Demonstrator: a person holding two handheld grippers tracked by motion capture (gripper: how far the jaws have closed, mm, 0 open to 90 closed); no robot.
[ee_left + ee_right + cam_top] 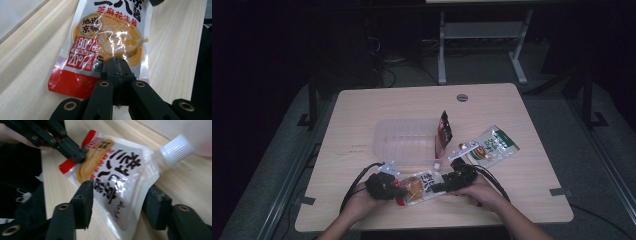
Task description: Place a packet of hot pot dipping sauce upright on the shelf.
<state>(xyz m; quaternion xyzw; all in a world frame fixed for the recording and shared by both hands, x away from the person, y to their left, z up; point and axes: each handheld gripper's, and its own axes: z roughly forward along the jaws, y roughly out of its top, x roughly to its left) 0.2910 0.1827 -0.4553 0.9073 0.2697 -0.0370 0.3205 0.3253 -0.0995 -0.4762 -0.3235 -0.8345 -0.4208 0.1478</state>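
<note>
- sauce pouch (pixel 418 186) lies flat on bench (pixel 362 115), near edge, just in front of clear tub (pixel 404 141).
- left gripper (pixel 117 68): fingers pressed together, pinching pouch's red bottom end.
- right gripper (pixel 117 202): fingers spread either side of pouch, near white cap (pixel 176 147); not gripping yet.
- prob next step: right closes on pouch. aim for the stiff part below the cap, not the soft belly.
- keep left pinch steady w/o tugging; film looks slick, could slip.
- lift both ends level.

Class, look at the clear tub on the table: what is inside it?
A red pouch leans upright at the right end of the tub. The rest looks empty, though the dim, cloudy walls hide detail low down.
</note>
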